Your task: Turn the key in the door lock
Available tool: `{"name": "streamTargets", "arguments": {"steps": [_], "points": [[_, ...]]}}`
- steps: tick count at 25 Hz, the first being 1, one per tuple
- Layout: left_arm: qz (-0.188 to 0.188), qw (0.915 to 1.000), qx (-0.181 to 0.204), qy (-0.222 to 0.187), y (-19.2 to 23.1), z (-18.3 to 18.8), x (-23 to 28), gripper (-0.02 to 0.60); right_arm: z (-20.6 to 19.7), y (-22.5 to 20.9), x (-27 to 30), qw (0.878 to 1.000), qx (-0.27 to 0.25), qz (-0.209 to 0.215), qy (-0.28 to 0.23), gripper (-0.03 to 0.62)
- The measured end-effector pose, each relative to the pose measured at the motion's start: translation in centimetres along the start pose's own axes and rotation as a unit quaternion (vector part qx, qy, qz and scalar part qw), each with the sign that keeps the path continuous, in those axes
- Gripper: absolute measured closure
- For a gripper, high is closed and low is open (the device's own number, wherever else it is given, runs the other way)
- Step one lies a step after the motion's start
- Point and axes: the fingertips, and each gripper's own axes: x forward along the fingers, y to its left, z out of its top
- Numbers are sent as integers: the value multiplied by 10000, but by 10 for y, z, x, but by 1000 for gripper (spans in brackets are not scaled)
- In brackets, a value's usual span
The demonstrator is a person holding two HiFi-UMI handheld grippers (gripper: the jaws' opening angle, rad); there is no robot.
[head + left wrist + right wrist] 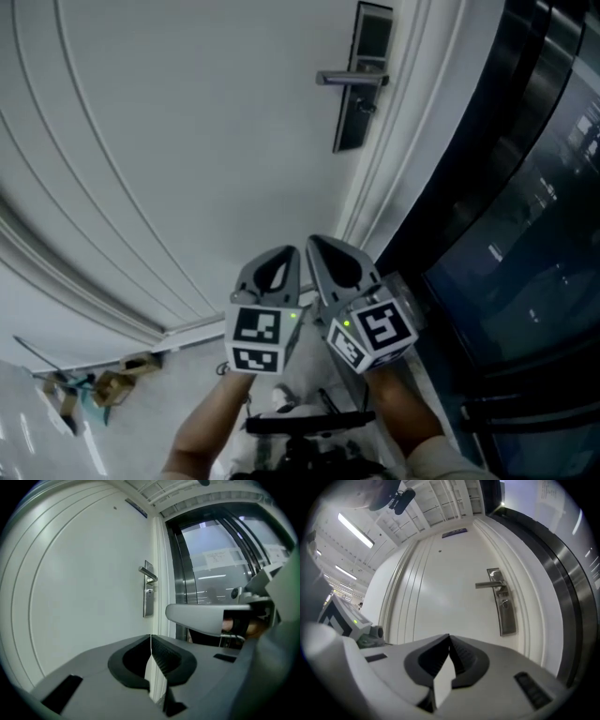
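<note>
**Both hand-held grippers closed and empty, held short of the door lock**

Nearest in the head view, the person's two forearms (214,427) reach up from the bottom edge, each bearing a grey gripper with a black-and-white marker cube. The left hand-held gripper (281,258) and the right hand-held gripper (323,251) sit just beside each other, tips pointing toward the door. In the left gripper view, the left hand-held gripper (150,640) has its jaws pressed together with nothing between them, and the right one crosses the picture just to its right. In the right gripper view, the right hand-held gripper (449,640) is likewise closed tight and empty.

On the floor to the left lies a small heap of brown and teal scraps (103,386).

Beyond the grippers stands the white panelled door (187,141). Near its right edge is the tall dark metal lock plate (359,84), with a silver lever handle (349,79) pointing left. Just below the handle a small piece (505,603) sits on the plate; whether it is the key is too small to tell. The lock is well apart from both grippers. Right of the door frame runs a dark glass wall (525,234).
</note>
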Motion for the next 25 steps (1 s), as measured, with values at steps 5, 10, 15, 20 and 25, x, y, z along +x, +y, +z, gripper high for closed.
{"name": "streamTargets", "arguments": {"steps": [5,10,15,20,25], "points": [[137,9999,31,-43,-18,0,-19,561,-5,8,-22,10000,-44,61,46,582],[231,9997,11,24,-46,-7,-25,561,-9,2,-49,9999,-60,91,85,582],[275,9996,76,35,-72,-11,-36,561,-9,3,-76,9999,-128,104,1,582],[286,9995,109,71,-93,-14,-46,561,-10,5,-99,9998,-180,92,49,582],[298,9994,169,37,-111,-13,-55,561,-11,6,-119,9998,-150,71,114,582]]}}
